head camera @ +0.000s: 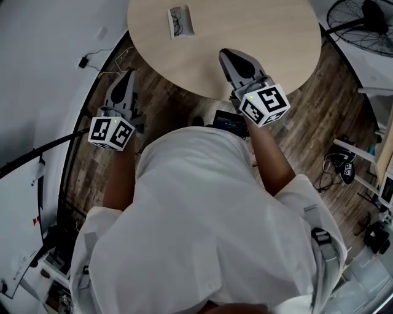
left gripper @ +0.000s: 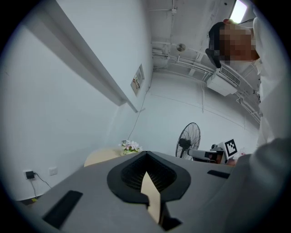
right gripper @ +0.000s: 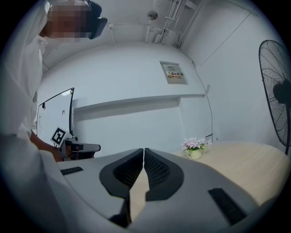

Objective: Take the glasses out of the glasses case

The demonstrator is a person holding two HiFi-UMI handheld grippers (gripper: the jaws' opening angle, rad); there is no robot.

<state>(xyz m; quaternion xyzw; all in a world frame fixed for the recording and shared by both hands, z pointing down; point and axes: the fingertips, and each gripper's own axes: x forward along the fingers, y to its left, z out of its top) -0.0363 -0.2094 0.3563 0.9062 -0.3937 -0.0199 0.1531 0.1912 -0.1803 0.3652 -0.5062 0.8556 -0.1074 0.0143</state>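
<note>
Both pinched together on nothing: left grey tool [head camera: 128, 73], right grey tool [head camera: 226, 54]. Small pale open glasses case [head camera: 182, 23] sits on the round light-wood desk [head camera: 270, 37], and the dark glasses [head camera: 177, 18] inside are too tiny to make out.

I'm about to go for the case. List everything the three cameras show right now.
Round wooden table: one, light beige, ahead of the person.
Rectangular glasses case: one, pale grey, far part of the table.
Dark-framed glasses: one pair, lying in the case.
Small flower pot: one, pink-white blooms, on the table.
Standing fan: one, black, on the floor right of the table.
Plug adapter with cable: one, dark, on the floor to the left.
Wall sign: one, pale.
White shirt: one, on the person.
Left gripper: grey, shut, empty, left of the table.
Right gripper: grey, shut, empty, over the table's near edge.
</note>
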